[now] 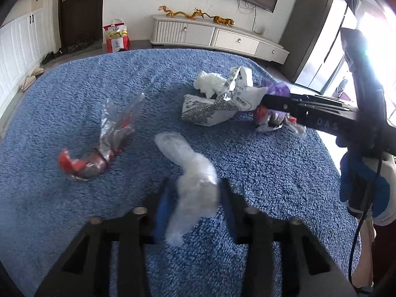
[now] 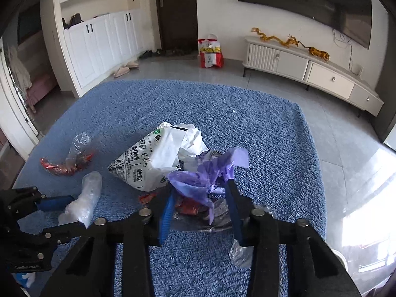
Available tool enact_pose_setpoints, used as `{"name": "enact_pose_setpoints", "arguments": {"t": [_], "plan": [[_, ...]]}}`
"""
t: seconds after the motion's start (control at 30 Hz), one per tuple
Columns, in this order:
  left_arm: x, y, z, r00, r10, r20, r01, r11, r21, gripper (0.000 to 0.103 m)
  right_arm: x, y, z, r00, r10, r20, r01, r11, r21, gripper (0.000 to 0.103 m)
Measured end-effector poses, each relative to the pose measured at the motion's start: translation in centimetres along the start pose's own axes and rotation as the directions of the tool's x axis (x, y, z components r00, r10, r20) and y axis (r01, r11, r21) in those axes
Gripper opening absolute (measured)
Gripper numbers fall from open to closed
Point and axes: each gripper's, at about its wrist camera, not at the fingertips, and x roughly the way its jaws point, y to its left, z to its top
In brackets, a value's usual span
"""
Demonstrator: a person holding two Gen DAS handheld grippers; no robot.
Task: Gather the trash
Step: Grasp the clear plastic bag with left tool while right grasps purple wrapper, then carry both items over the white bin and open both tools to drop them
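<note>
Trash lies on a blue shag rug [image 1: 247,168]. My left gripper [image 1: 194,185] is open, its fingers either side of a crumpled clear plastic bag [image 1: 195,185], which also shows in the right wrist view [image 2: 84,198]. My right gripper [image 2: 200,193] is open around a purple plastic bag [image 2: 203,175] and a red-and-clear wrapper [image 2: 193,206]. In the left wrist view the right gripper [image 1: 269,100] reaches in from the right over that purple bag [image 1: 278,89]. A white printed bag [image 1: 217,104] with crumpled white paper [image 1: 210,83] lies beside it. Another red-and-clear wrapper [image 1: 99,153] lies at the left.
A red and white KFC bag [image 1: 116,37] stands on the floor by a dark door. A white TV cabinet [image 1: 217,37] runs along the far wall under a TV. White cupboards [image 2: 99,39] and slippers [image 2: 126,68] are at the left. Bright windows are to the right.
</note>
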Motion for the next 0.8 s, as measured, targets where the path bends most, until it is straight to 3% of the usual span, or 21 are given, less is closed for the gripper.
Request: {"name": "enact_pose_setpoints", "arguments": {"t": [0.03,0.4,0.8], "plan": [[0.1,0.0,0.0,1.000,0.002,0.000,-0.002,1.000,-0.004,0.030,-0.1,-0.1,0.0,1.000,0.005,0.004,-0.005,1.000,0.000,0.015],[-3.5,0.2,-0.8,0.997,0.004,0.074,0.000,0.998,-0.061,0.028,-6.6,-0.8,-0.8,0.991,0.059,0.116,-0.063,0.998,0.030,0.014],[-10.8,-1.0,-2.6,0.984,0.028,0.176,-0.015,0.997,-0.078,0.028,-18.1,-1.0,-3.3,0.955,0.085,0.285,-0.095,0.995,0.021,0.014]]}}
